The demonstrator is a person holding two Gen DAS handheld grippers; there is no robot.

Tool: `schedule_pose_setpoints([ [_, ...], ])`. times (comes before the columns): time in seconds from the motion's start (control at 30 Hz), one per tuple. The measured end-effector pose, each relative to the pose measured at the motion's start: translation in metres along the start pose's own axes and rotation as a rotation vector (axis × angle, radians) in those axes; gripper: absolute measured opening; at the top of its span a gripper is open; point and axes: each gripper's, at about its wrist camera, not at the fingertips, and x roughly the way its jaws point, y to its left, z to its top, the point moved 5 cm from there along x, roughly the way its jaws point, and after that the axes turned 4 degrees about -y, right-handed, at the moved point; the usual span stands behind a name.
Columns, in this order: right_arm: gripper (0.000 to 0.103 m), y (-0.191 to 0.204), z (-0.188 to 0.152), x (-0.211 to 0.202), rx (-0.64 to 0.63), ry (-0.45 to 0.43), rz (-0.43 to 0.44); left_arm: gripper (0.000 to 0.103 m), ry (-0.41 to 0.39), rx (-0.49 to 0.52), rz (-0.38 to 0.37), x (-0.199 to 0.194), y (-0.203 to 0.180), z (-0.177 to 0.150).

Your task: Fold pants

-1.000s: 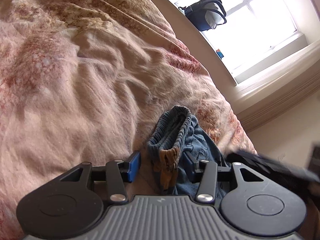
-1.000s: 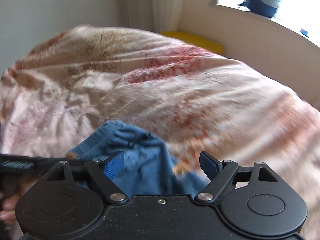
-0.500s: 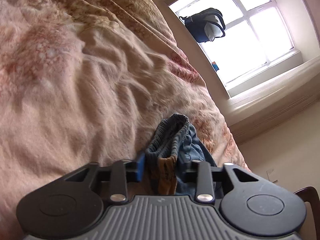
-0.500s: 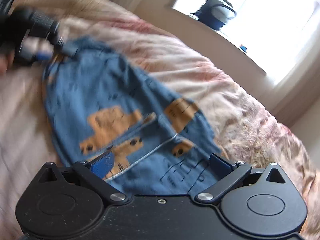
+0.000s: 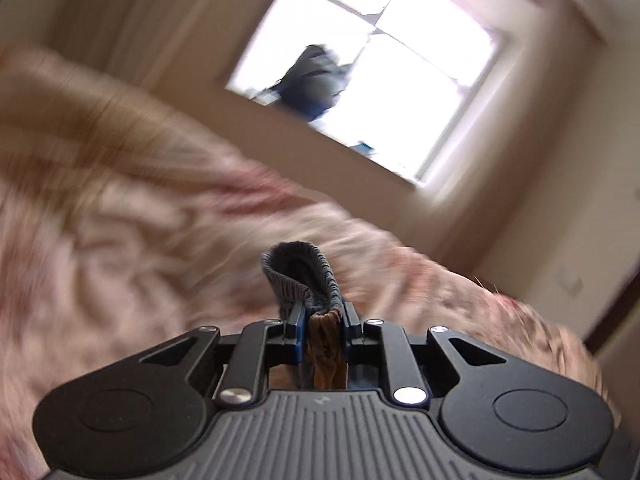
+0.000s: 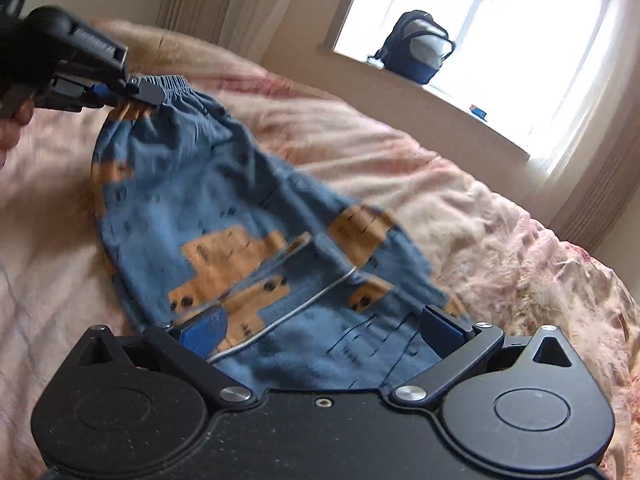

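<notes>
The left gripper (image 5: 323, 334) has just been closing and now pinches the pants (image 6: 224, 216) by the waistband – lifting them off the bed (image 6: 480, 208) to straighten them; the right gripper (image 6: 324, 326) has just been opening, jaws wide over the lower cloth, gripping nothing.

Bedspread (image 6: 460, 200), pinkish with faded red and tan floral patches, rumpled all over. Backpack (image 6: 416, 46), dark blue with a grey front panel, upright on the windowsill (image 6: 452, 98) against the bright window (image 6: 500, 32). Small blue object (image 6: 477, 110) further along the sill. Pale curtains (image 6: 228, 4) beside the window.
</notes>
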Motion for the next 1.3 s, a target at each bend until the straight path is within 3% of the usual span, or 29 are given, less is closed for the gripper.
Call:
schedule_pose_setpoints([
  [0.17, 0.102, -0.051, 0.006, -0.023, 0.116, -0.057, -0.082, 0.019, -0.005, 0.203, -0.047, -0.014, -0.072, 0.004],
  [0.27, 0.102, -0.095, 0.002, -0.034, 0.269, -0.070, -0.112, 0.019, 0.024, 0.267, -0.085, -0.016, -0.118, 0.001],
  [0.37, 0.102, -0.138, -0.006, -0.048, 0.470, -0.105, -0.077, 0.019, 0.057, 0.382, -0.115, -0.016, -0.167, -0.014],
  [0.5, 0.102, -0.179, -0.029, -0.058, 0.727, -0.090, -0.021, 0.019, 0.105, 0.568, -0.150, -0.003, -0.225, -0.055],
  [0.73, 0.097, -0.196, -0.043, -0.065, 0.825, -0.124, 0.107, 0.019, 0.212, 0.772, -0.273, 0.006, -0.295, -0.143],
  [0.87, 0.095, -0.204, -0.057, -0.053, 0.915, -0.094, 0.165, 0.020, 0.295, 0.769, -0.292, 0.022, -0.302, -0.173],
  [1.0, 0.092, -0.205, -0.070, -0.041, 0.932, -0.029, 0.157, 0.027, 0.364, 0.695, -0.305, 0.038, -0.284, -0.181],
  [1.07, 0.090, -0.205, -0.072, -0.037, 0.942, -0.019, 0.168, 0.039, 0.364, 0.670, -0.314, 0.037, -0.282, -0.180],
  [1.3, 0.074, -0.186, -0.066, -0.029, 0.849, 0.036, 0.185, 0.041, 0.344, 0.714, -0.298, 0.024, -0.280, -0.182],
])
